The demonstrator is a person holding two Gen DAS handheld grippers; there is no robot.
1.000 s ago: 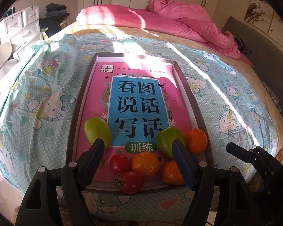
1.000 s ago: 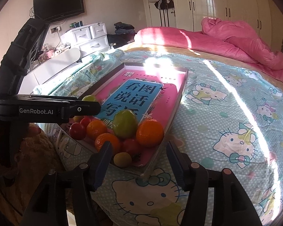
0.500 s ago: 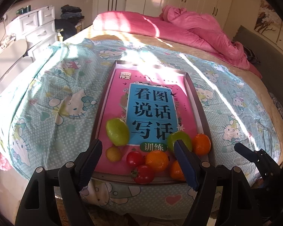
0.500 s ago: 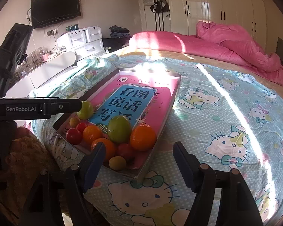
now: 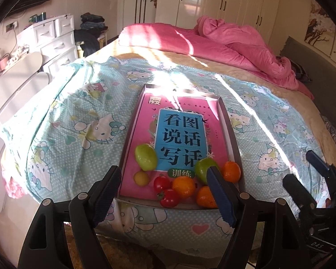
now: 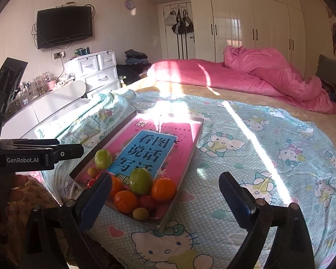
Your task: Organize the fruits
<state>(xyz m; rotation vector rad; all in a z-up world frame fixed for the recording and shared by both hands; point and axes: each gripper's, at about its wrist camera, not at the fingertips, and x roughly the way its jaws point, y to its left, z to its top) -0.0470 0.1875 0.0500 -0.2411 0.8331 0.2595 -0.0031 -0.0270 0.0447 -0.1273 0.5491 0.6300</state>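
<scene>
A shallow tray (image 5: 230, 132) lined with a pink and blue book cover lies on the bed. At its near end sit several fruits: two green ones (image 5: 145, 157) (image 5: 203, 170), oranges (image 5: 183, 187), red tomatoes (image 5: 169, 198) and a small yellow fruit (image 5: 141, 178). The same tray (image 6: 193, 148) and fruits, with an orange (image 6: 163, 189) and a green fruit (image 6: 141, 180), show in the right wrist view. My left gripper (image 5: 162, 196) is open and empty, held off the bed's near edge. My right gripper (image 6: 165, 204) is open and empty, to the right of the tray.
The bed has a Hello Kitty sheet (image 5: 78, 121) and a pink duvet (image 5: 235, 44) at the far end. White drawers (image 6: 94, 71) and a wall TV (image 6: 65, 27) stand to the left. Wardrobes (image 6: 246, 22) line the back wall.
Both grippers have pulled back and up from the tray, so it looks smaller and farther. Both stay open. The fruits have not moved.
</scene>
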